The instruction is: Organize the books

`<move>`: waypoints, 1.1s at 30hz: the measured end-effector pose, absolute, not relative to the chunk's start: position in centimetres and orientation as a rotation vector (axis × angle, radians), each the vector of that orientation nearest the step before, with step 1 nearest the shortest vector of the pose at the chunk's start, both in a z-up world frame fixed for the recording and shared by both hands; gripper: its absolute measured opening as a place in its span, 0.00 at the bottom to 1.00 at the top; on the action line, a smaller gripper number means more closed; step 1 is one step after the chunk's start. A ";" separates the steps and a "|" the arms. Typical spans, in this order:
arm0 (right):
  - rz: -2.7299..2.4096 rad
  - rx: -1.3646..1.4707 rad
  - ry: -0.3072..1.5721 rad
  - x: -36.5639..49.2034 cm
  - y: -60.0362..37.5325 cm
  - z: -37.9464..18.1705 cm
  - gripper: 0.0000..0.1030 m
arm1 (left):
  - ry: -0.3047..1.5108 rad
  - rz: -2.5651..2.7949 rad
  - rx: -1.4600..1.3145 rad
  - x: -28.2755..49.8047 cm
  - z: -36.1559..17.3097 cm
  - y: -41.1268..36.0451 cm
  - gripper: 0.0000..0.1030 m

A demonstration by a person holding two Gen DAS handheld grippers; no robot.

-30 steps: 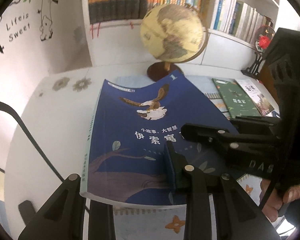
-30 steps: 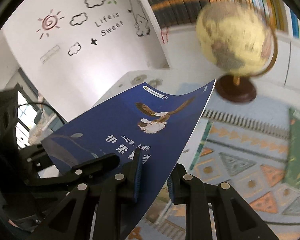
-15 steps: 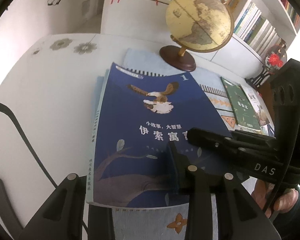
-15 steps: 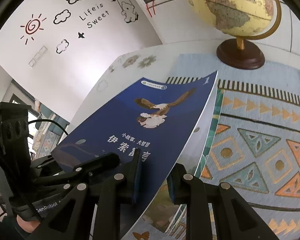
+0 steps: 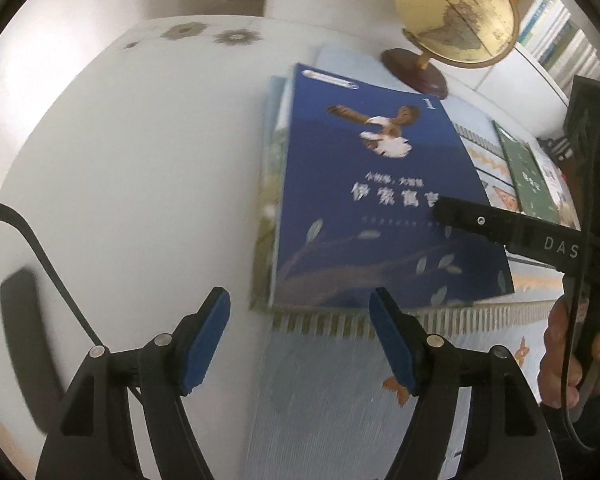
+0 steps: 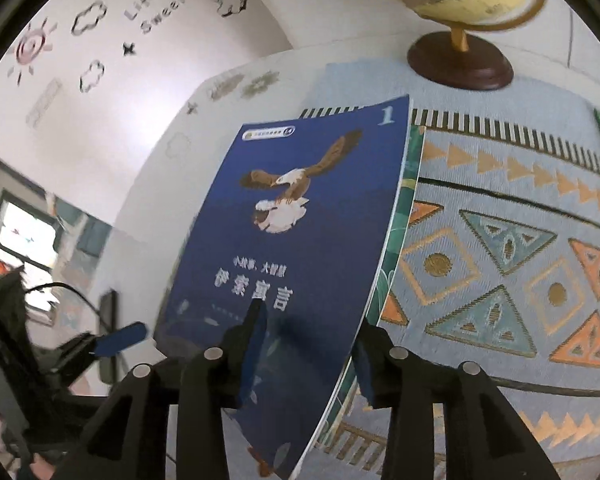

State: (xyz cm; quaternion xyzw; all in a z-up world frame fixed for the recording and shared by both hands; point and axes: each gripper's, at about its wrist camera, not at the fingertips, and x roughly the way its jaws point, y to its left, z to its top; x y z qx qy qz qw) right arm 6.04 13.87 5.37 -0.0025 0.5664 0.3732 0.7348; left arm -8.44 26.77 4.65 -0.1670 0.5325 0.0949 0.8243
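Blue glossy paperback with a brown-and-white eagle on its cover (image 5: 384, 200) lies on top of a small stack at the left edge of the pale-blue woven mat with orange triangles (image 6: 500, 248), on the white desk (image 5: 132, 168); a green-covered book (image 6: 400, 240) peeks out from under its right edge, so this looks like the pile being built. Left gripper (image 5: 298, 344) hangs just short of the book's near edge, its blue-padded fingers (image 5: 206, 344) well apart with nothing between them; the jaws have just been opening, and the book sits clear of both pads. Right gripper (image 6: 304, 356) is at the near right corner, jaws also just opened part way: one finger (image 6: 252, 344) sits over the cover, the other off the right edge, cover between them but neither pad visibly pressing. Judged a two-handed release, set down flat so the stack stays square. Right-hand corner of the cover curls up slightly in the right wrist view, so it may shift as the fingers pull back. Cream globe on a dark wooden base (image 5: 452, 12) stands behind the stack; a green book (image 5: 524, 168) and another lie further right on the mat, likely next to collect.
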 end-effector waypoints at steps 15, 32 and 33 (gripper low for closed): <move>0.609 -0.023 1.286 -3.7 -5.9 7.5 0.49 | 1.096 0.057 -0.065 -14.5 8.4 9.3 0.68; 0.350 0.245 1.218 -15.5 -31.4 10.6 0.52 | 0.967 -0.256 0.094 -20.4 12.5 -13.8 0.70; 0.346 0.265 1.219 -15.8 -32.1 10.4 0.52 | 0.968 -0.264 0.112 -20.5 12.6 -14.4 0.70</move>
